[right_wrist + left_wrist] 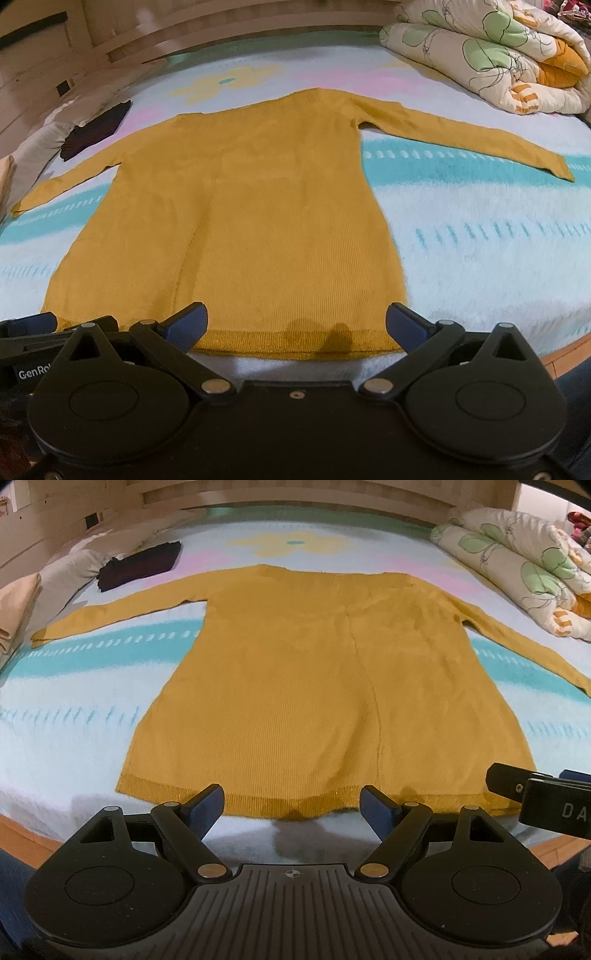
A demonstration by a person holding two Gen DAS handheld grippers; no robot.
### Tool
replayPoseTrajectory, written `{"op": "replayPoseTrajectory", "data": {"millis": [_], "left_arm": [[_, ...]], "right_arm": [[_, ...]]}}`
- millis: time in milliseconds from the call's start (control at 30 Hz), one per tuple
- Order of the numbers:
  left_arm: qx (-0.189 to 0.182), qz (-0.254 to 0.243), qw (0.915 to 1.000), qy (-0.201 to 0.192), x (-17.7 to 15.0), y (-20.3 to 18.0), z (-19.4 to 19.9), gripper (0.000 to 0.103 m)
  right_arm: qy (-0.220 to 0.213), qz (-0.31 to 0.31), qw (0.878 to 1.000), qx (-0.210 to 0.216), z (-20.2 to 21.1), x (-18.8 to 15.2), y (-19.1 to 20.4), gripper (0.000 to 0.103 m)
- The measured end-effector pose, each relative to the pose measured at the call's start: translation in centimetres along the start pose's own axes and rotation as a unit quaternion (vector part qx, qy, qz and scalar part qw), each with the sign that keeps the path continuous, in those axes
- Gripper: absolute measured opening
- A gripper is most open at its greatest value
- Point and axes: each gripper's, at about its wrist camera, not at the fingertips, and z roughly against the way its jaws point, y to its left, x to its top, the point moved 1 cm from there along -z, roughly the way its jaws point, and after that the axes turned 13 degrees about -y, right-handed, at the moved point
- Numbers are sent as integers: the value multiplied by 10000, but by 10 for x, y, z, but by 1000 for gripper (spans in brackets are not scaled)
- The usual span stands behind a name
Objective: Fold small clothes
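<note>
Garment: mustard-yellow ribbed knit long-sleeved sweater (317,686), flat on bed; soft, light, floppy.
Hold: hem corners.
Left tongs (292,805): wide open, empty.
Right tongs (296,322): wide open, empty.

Ribbed knit sweater (295,686) on fuzzy fleece blanket (74,738); matt plastic grippers.
</note>
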Motion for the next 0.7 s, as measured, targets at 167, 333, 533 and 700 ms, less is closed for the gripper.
{"op": "replayPoseTrajectory", "data": {"millis": [167,333,533,700], "left_arm": [[-30,88,9997,222,-1,1,-3,57],[-298,261,9983,430,3,1,-7,49],[-261,76,9995,187,39,-4,-9,47],[-376,-213,9990,-140,85,-10,-21,47]], "right_arm": [[80,-106,9999,6,-3,1,-1,102],[158,-249,9995,105,-4,7,-4,100],[287,-564,9976,264,-13,38,-21,90],[138,-750,9970,136,-28,85,-60,87]]}}
